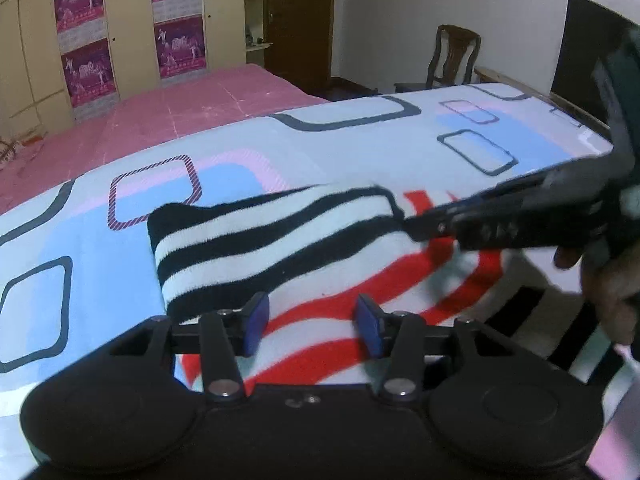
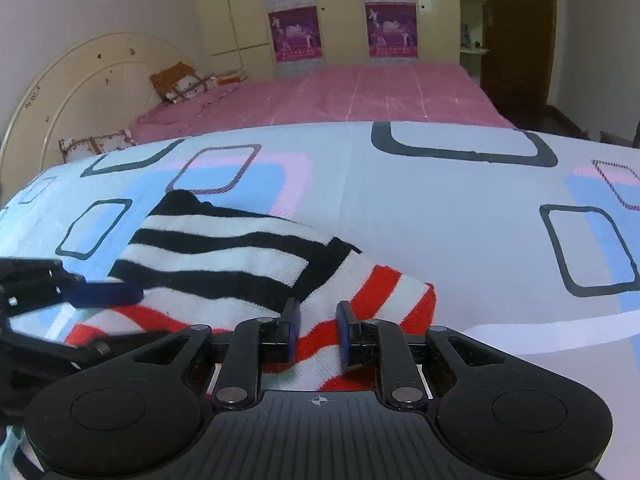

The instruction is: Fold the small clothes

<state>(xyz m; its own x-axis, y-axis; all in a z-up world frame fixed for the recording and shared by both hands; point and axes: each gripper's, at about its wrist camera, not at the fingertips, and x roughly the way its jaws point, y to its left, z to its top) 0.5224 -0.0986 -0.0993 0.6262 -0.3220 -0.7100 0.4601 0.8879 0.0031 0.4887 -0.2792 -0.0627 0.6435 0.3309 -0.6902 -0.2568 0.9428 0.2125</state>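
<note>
1. Two grippers in frame, both low over the work surface. Left gripper (image 1: pixel 312 320): blue pads spread apart, nothing between them, hovering above the red-and-white part of the striped garment (image 1: pixel 280 248).
2. Right gripper (image 2: pixel 316 332): blue pads parted with a narrower gap; red-and-white knit shows through the gap beneath them. Whether the pads touch the cloth cannot be told. In the left wrist view this gripper enters from the right, blurred, its tip at the far right corner of the black-striped fold.
3. Garment: knit, black-and-white stripes on one section, red-and-white on the other. The black-striped section lies folded over the red-striped one. The piece sits at the near edge of the patterned sheet (image 2: pixel 440 200), just beyond both grippers.
4. Sheet: pale blue and white, printed with dark rounded squares plus pink and blue blocks; it covers the work surface.
5. Beyond the sheet: pink bed (image 2: pixel 380 92) with a curved cream headboard (image 2: pixel 80 80).
6. Far wall: cream wardrobe (image 2: pixel 340 8) with purple posters (image 2: pixel 392 28) on its doors; wooden chair (image 1: pixel 452 56) by the white wall.
</note>
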